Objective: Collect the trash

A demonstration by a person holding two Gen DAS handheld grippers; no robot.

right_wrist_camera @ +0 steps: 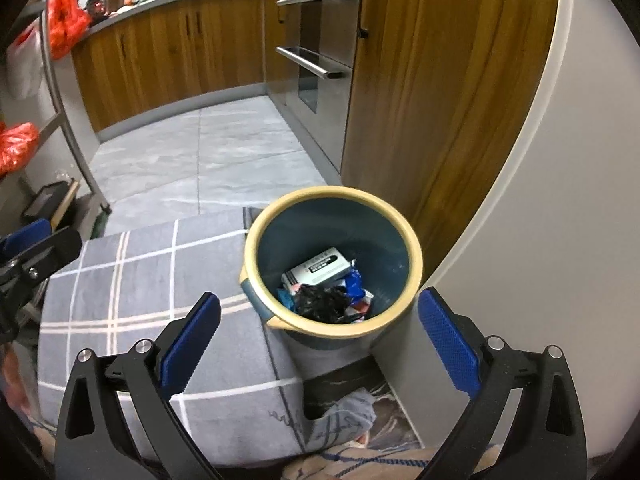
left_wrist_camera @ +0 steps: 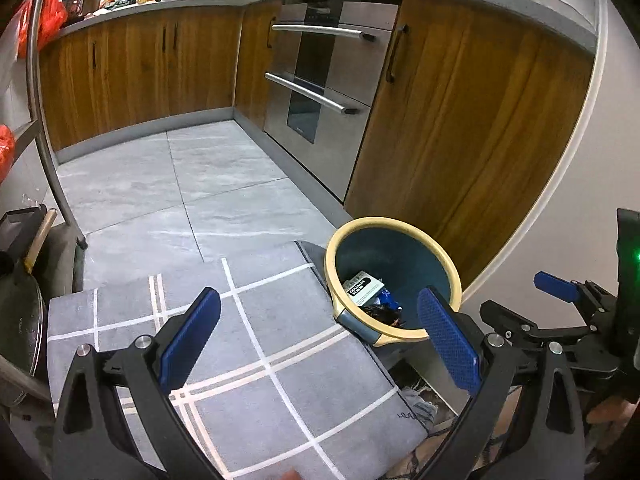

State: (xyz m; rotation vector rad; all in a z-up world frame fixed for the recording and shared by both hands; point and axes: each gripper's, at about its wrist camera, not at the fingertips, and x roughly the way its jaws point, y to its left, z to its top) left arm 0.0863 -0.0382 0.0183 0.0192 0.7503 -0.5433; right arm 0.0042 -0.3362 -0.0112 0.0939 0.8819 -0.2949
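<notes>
We see both tongs spread wide with nothing between their blue pads. The left tongs (left_wrist_camera: 320,336) hang over a grey mat (left_wrist_camera: 248,344) with white grid lines that lies on the grey tiled floor (left_wrist_camera: 180,184). The right tongs (right_wrist_camera: 320,336) hang above and just in front of the bin (right_wrist_camera: 414,256), which shows between their fingers. In the left wrist view the right tongs also appear at the right edge, beside the bin.

The bin is round, dark blue inside with a cream rim, and it stands on the floor at the right edge of the mat, close to a wooden cabinet (right_wrist_camera: 440,80) and a white wall (right_wrist_camera: 560,200). The trash lies at the bottom of the bin: a white box with a black label (right_wrist_camera: 320,268), a crumpled black bag (right_wrist_camera: 320,300) and blue-and-white wrappers (right_wrist_camera: 354,284), all touching one another.

A steel oven (left_wrist_camera: 320,92) with two bar handles sits between the wooden cabinets. The bench (left_wrist_camera: 168,4) above them carries bottles and kitchenware. Orange bags (right_wrist_camera: 64,16) hang from a metal rack at the left
</notes>
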